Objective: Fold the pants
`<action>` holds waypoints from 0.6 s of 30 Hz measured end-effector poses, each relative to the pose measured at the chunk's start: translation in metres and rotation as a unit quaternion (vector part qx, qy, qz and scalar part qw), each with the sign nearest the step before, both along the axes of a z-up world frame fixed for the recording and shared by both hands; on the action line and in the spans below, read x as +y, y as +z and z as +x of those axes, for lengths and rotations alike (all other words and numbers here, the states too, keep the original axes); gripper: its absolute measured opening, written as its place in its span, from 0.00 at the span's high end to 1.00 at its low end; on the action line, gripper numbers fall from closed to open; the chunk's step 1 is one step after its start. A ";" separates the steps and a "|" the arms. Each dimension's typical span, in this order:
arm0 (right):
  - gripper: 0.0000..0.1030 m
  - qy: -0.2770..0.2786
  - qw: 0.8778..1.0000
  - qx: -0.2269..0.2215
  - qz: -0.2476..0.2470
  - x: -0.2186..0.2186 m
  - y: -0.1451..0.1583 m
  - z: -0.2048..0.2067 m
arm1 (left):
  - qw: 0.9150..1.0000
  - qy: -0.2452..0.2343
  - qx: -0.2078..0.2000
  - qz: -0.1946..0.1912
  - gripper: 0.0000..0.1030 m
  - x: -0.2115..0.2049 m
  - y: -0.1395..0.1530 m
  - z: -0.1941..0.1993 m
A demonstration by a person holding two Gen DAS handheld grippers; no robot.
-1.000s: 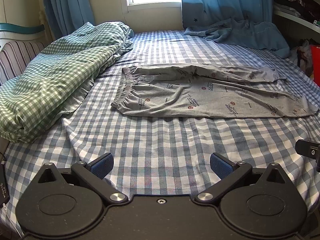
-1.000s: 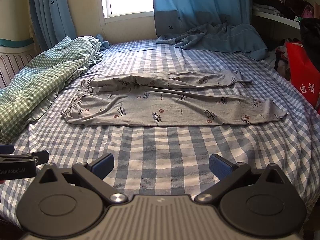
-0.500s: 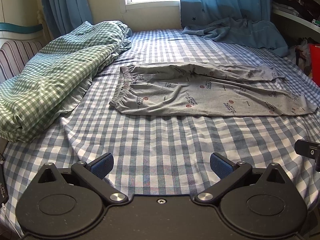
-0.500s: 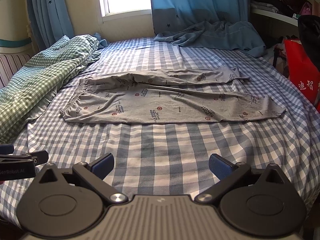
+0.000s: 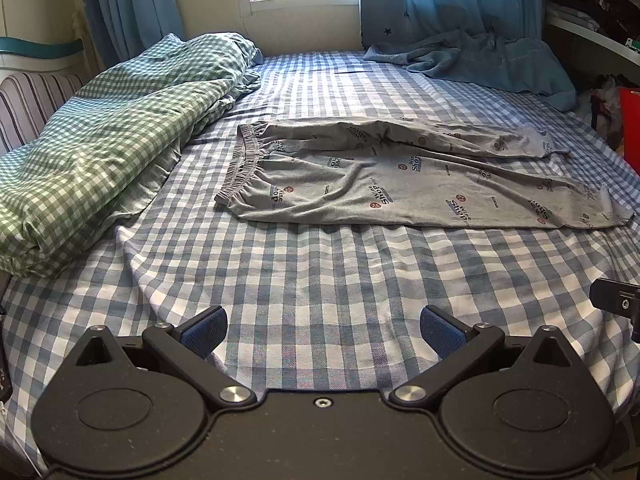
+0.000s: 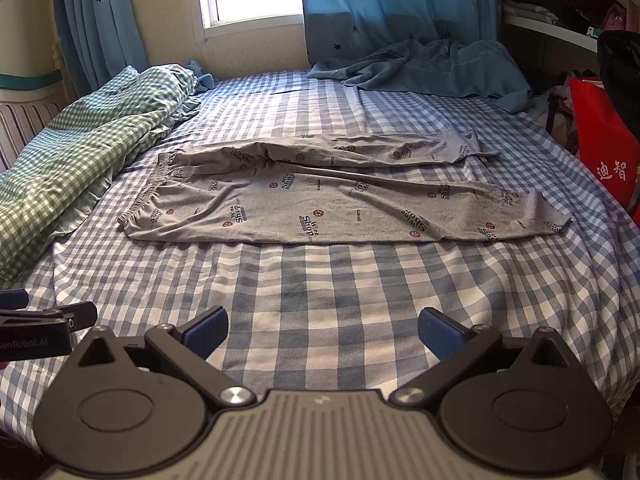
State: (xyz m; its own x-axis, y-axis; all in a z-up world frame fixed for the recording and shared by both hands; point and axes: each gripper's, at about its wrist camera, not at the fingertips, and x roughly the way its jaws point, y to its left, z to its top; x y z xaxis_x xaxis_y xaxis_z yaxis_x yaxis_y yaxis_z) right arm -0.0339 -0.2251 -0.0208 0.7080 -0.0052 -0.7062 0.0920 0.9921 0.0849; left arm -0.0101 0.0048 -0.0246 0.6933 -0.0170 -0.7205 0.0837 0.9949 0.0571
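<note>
Grey printed pants (image 5: 400, 184) lie flat across the checked bed, waistband to the left, legs stretching right; they also show in the right wrist view (image 6: 332, 200). The far leg lies apart from the near leg at the cuffs. My left gripper (image 5: 322, 330) is open and empty, above the sheet well short of the pants. My right gripper (image 6: 322, 330) is open and empty too, also short of the pants' near edge.
A green checked duvet (image 5: 104, 140) is bunched along the left side of the bed. A blue cloth (image 5: 480, 60) lies at the far right under the curtain. A red bag (image 6: 604, 152) stands off the bed's right edge.
Both grippers have drifted slightly forward and the view has tilted a little; the pants sit a bit lower and larger in both views. The jaws stay open.
</note>
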 end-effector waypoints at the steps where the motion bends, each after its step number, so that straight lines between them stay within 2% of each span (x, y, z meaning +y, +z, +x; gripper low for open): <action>1: 0.00 0.001 1.000 0.003 -0.001 0.000 0.000 0.002 | 1.000 0.000 0.004 -0.002 0.01 0.001 0.001 0.003; 10: 0.00 0.018 0.999 0.028 -0.005 -0.018 -0.007 0.031 | 0.999 0.015 0.050 0.000 0.01 -0.008 -0.003 0.034; 18: 0.00 0.057 0.998 0.024 -0.004 -0.050 -0.012 0.107 | 0.995 0.067 0.064 0.027 0.01 -0.020 0.006 0.106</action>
